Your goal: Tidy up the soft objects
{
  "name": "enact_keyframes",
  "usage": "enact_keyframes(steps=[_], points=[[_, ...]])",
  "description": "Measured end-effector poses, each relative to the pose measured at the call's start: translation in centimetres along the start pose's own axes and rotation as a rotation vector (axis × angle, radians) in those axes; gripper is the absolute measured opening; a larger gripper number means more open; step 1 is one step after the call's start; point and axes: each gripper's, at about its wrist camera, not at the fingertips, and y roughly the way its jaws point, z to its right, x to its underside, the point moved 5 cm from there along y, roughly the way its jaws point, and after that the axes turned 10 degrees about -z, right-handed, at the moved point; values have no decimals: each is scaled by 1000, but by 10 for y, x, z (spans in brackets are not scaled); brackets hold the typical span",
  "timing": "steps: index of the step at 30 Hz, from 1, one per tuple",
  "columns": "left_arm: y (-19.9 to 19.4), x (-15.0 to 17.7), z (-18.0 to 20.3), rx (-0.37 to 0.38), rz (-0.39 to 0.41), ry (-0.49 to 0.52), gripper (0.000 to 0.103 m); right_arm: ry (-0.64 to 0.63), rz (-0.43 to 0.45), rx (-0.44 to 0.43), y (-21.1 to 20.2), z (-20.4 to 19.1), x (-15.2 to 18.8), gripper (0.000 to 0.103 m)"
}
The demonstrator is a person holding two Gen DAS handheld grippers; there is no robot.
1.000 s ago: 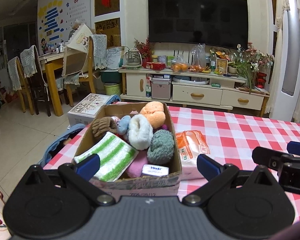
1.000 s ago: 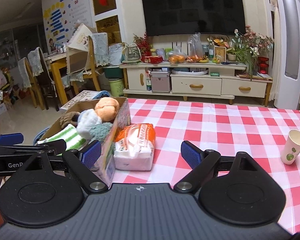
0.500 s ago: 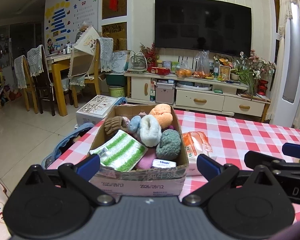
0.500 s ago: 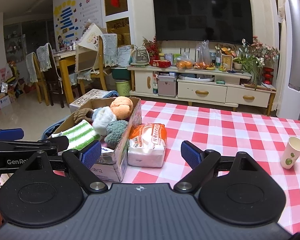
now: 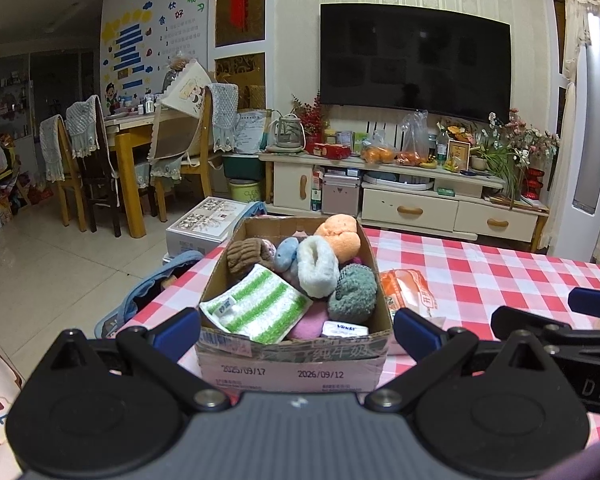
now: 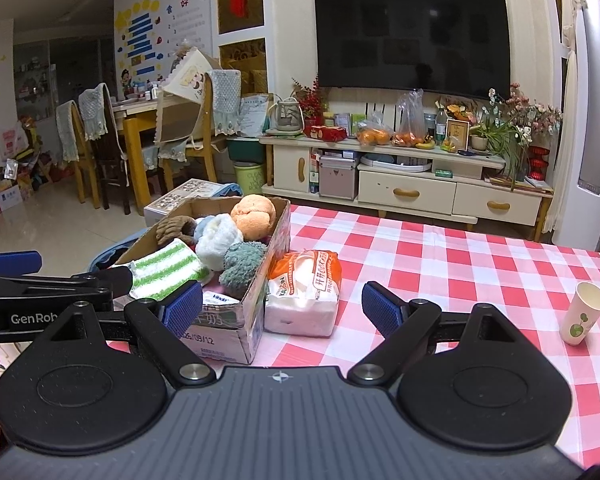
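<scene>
A cardboard box (image 5: 292, 364) (image 6: 236, 328) stands on the red-checked table (image 6: 460, 264), filled with soft items: a green-striped cloth (image 5: 256, 306), a white fluffy piece (image 5: 318, 266), an orange plush (image 5: 340, 236), a grey-green ball (image 5: 354, 290) and a brown knit (image 5: 244, 254). An orange-and-white tissue pack (image 6: 304, 292) (image 5: 408, 288) lies just right of the box. My left gripper (image 5: 296, 332) is open in front of the box's near wall, holding nothing. My right gripper (image 6: 282, 308) is open and empty, facing the tissue pack and the box corner.
A paper cup (image 6: 584, 314) stands on the table at the right. Beyond the table's far edge are a TV cabinet (image 6: 404, 192), a TV, chairs and a dining table (image 6: 140, 120) at the left. A white carton (image 5: 204, 224) sits on the floor behind the box.
Both grippers have drawn back and upward from the box, so its whole front wall now shows. The jaws stay open and empty. Nothing on the table has shifted.
</scene>
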Motion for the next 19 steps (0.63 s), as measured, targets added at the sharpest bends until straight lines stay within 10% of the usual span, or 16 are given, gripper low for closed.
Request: enact_keyframes(steps=[19], points=[[38,7,44,54,-69,53,102,71,35,57,16,49,22,103]])
